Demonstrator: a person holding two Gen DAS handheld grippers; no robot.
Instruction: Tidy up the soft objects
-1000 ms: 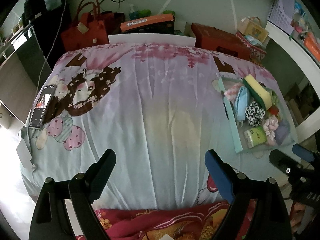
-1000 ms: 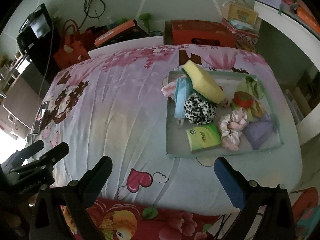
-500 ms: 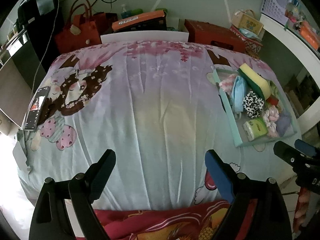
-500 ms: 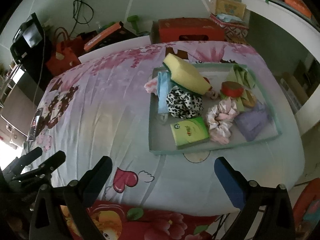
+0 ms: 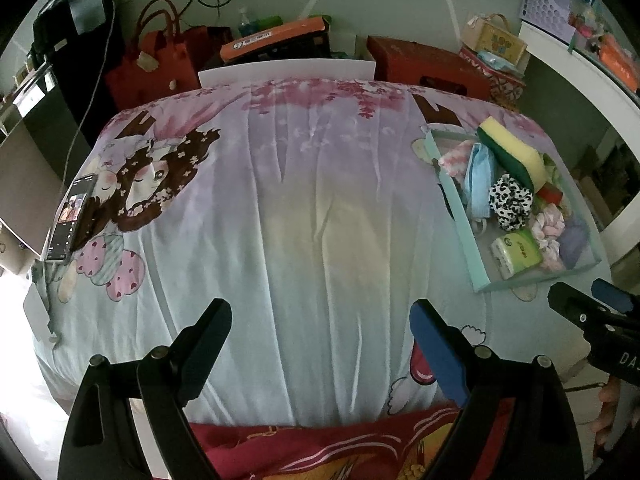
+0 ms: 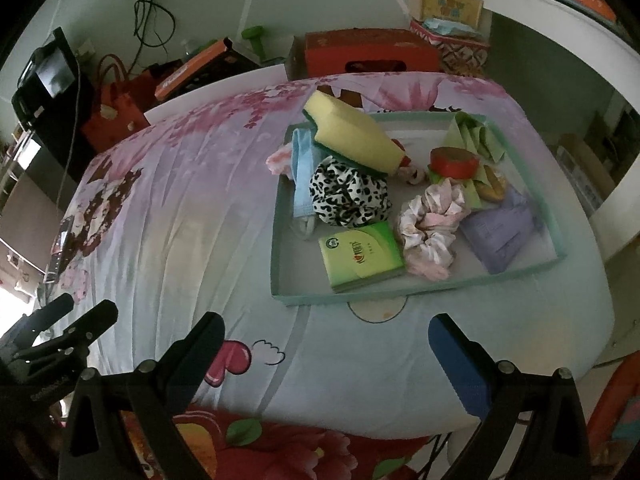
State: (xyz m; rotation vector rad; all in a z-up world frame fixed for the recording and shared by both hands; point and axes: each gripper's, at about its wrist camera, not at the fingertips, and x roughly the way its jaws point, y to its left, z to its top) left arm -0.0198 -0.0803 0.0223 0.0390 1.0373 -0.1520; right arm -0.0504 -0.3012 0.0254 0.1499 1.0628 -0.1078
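Soft things: a heap of them lies inside a shallow pale-green tray (image 6: 296,298) on the right part of a cloth-covered table (image 5: 320,208); none lie loose on the cloth.
Sponge: the yellow sponge (image 6: 352,136) with a dark green underside sits tilted on top, resting on a spotted black-and-white scrunchie (image 6: 348,194) and a blue face mask (image 6: 302,172).
Front row: a green tissue pack (image 6: 360,258) lies flat by the near rim, touching a pink scrunchie (image 6: 430,224); a folded purple cloth (image 6: 500,232) sits just beside that.
Back row: a red and green plush piece (image 6: 454,162) and a folded green cloth (image 6: 474,134) near the far rim.
Left gripper (image 5: 320,336): jaws spread wide, holding nothing, over bare cloth well apart from the tray.
Right gripper (image 6: 326,346): also spread wide and empty, short of the tray's near rim.
Stage: fits either things waiting to be sorted out of the tray or things already gathered into it.
Handling: such things squash, so pinch at the middle; take the top piece before those beneath it.
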